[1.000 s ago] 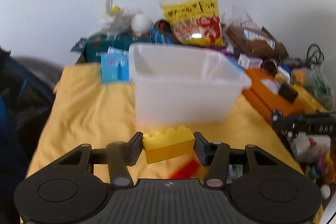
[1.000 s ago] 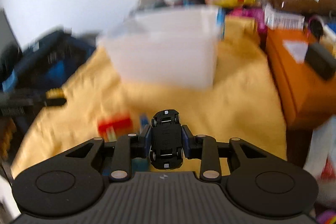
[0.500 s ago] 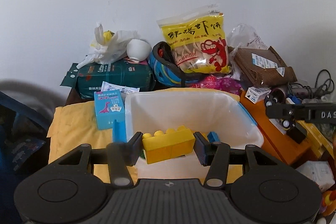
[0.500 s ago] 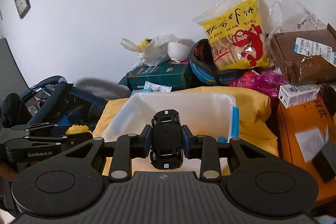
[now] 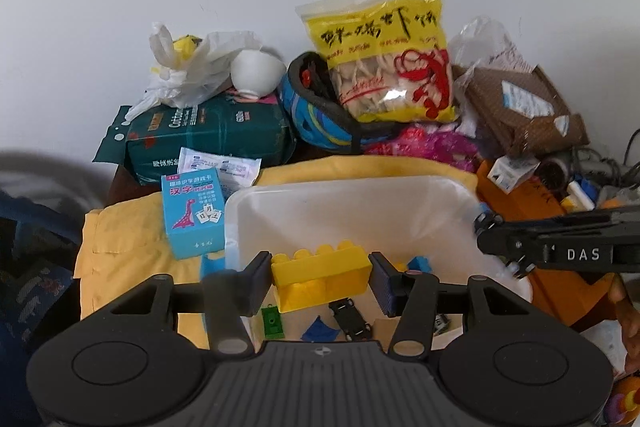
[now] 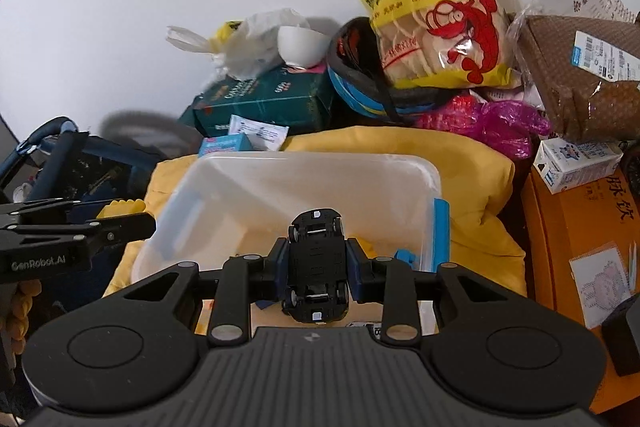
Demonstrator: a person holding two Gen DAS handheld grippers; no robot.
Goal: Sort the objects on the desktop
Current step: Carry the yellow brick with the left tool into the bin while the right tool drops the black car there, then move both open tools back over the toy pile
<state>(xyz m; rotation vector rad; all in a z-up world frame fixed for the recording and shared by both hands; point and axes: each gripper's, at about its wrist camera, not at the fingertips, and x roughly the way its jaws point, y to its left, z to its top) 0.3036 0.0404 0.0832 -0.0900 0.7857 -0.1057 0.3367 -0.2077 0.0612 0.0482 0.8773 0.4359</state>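
Left gripper [image 5: 320, 277] loosening off yellow brick [image 5: 320, 277]; right gripper [image 6: 316, 265] clamping toy car [image 6: 316, 265], above bin [image 6: 400, 163]

Both our wrist cams look fwd and down along the jaws, close over the white bin [image 5: 352, 203] toward the wall. Both share the bin and the yellow snack bag [image 6: 436, 11]; each catches the other gripper.

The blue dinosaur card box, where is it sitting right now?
In the left wrist view the blue dinosaur card box stands upright on the yellow cloth, just left of the white plastic bin and in front of the dark green package.
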